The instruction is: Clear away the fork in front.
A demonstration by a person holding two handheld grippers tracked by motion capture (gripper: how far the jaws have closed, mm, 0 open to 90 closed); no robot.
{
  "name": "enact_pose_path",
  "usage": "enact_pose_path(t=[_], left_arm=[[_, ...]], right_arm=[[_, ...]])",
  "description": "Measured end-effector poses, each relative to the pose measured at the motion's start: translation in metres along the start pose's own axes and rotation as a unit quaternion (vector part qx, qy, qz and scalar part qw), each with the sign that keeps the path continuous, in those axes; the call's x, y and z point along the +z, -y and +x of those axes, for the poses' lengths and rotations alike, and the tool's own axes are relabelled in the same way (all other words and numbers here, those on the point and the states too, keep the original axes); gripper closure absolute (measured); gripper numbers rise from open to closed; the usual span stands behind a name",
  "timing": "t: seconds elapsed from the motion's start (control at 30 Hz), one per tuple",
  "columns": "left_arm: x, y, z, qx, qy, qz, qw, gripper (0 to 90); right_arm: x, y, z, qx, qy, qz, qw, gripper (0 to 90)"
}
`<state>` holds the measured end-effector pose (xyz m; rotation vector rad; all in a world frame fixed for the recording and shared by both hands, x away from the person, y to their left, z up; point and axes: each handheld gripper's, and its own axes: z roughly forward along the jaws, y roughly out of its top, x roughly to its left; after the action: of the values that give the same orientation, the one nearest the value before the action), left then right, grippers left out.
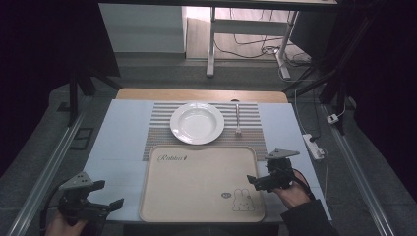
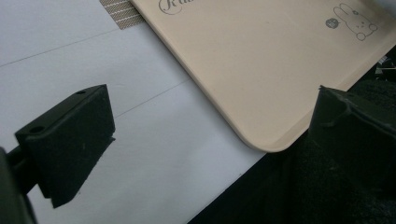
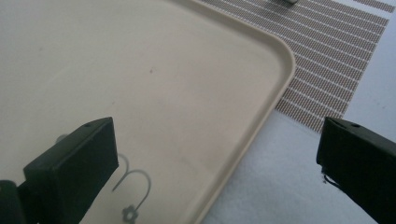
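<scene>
On the table's near half, beige tray (image 1: 196,182) lying flat, overlapping the striped placemat (image 1: 248,118), left gripper (image 1: 105,206) wide open off its left corner, right gripper (image 1: 255,181) spread wide over its right rim.

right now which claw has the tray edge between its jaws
The right claw: its open jaws straddle the beige tray's right rim. The left claw sits off the tray's near-left corner.
</scene>
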<state>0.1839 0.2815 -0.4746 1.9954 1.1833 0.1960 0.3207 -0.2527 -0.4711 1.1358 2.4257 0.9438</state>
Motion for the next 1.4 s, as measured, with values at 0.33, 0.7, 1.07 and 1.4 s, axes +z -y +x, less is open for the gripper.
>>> enact_pose_path(t=[0.33,0.7,1.07,1.4], left_arm=[[0.0,0.0,0.001,0.0,0.001,-0.001,1.0,0.5],[0.0,0.0,0.001,-0.001,0.002,-0.001,1.0,0.5],[0.0,0.0,0.001,-0.002,0.004,0.0,1.0,0.5],[0.001,0.0,0.001,-0.001,0.003,0.002,1.0,0.5]], right_arm=[[0.026,-0.021,-0.015,-0.014,0.013,0.027,0.9994,0.0],[0.047,-0.047,-0.027,-0.033,0.04,0.042,0.9978,0.0],[0.069,-0.076,-0.038,-0.08,0.083,0.052,0.9919,0.0],[0.1,-0.096,-0.042,-0.139,0.119,0.073,0.9804,1.6]])
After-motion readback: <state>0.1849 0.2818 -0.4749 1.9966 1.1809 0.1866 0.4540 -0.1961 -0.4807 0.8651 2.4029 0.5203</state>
